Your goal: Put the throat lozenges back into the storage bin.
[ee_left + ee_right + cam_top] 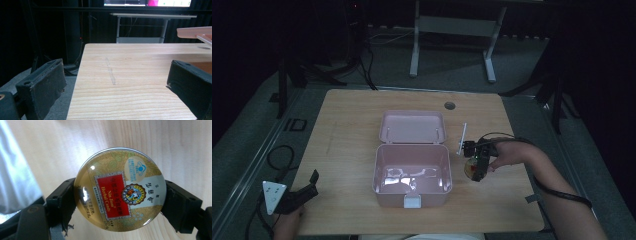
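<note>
A pink plastic box [412, 172] stands open mid-table, its lid [412, 126] laid back behind it and a white latch at its front. Right of the box, my right gripper [475, 167] is shut on a round gold candy tin [471, 168]. In the right gripper view the tin [120, 188] has a red label and sits squeezed between both jaws just above the wood. My left gripper [307, 187] rests at the table's front left corner, open; its pads [45, 85] are wide apart over bare wood in the left gripper view.
A thin white stick [462, 138] lies right of the lid, just behind the right gripper. A round cable hole [449, 105] sits near the table's far edge. A grey pencil-like streak [110, 71] marks the wood. A desk frame [452, 30] stands beyond the table.
</note>
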A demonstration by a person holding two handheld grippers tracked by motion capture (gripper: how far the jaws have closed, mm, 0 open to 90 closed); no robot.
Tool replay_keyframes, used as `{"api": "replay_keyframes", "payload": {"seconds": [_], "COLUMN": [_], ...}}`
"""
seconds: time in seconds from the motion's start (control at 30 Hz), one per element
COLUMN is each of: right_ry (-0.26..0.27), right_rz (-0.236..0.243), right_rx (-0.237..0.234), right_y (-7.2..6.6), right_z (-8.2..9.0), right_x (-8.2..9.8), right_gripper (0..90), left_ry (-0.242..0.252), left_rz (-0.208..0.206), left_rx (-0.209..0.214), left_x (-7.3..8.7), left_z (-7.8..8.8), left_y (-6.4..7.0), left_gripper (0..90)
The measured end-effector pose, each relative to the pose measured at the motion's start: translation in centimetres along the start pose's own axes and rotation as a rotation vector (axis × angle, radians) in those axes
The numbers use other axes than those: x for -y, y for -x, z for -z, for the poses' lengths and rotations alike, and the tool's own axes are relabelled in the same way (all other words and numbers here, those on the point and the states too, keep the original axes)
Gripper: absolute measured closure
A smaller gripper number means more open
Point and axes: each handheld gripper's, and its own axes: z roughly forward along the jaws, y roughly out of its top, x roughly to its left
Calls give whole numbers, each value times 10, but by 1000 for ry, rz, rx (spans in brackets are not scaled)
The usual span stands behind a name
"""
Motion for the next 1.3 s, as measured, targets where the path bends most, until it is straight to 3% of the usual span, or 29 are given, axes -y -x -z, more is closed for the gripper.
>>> {"api": "replay_keyframes", "payload": {"seconds": [0.27, 0.4, 0.83, 1.3], "right_ry": [9, 18, -7, 13], "right_rz": [6, 8, 23, 110], "right_rx": [73, 103, 73, 56], "right_y": [-14, -20, -27, -45], "right_z": [58, 75, 74, 80], "right_x": [4, 1, -19, -76], "right_gripper": [202, 202, 203, 203], "left_ry": [-1, -1, 0, 0], "left_rz": [4, 5, 6, 6], "left_rx": [0, 1, 2, 3], "left_x": [0, 0, 0, 0], "left_z": [0, 0, 0, 0], "left_y": [0, 0, 0, 0], "left_gripper": [24, 24, 24, 24]}}
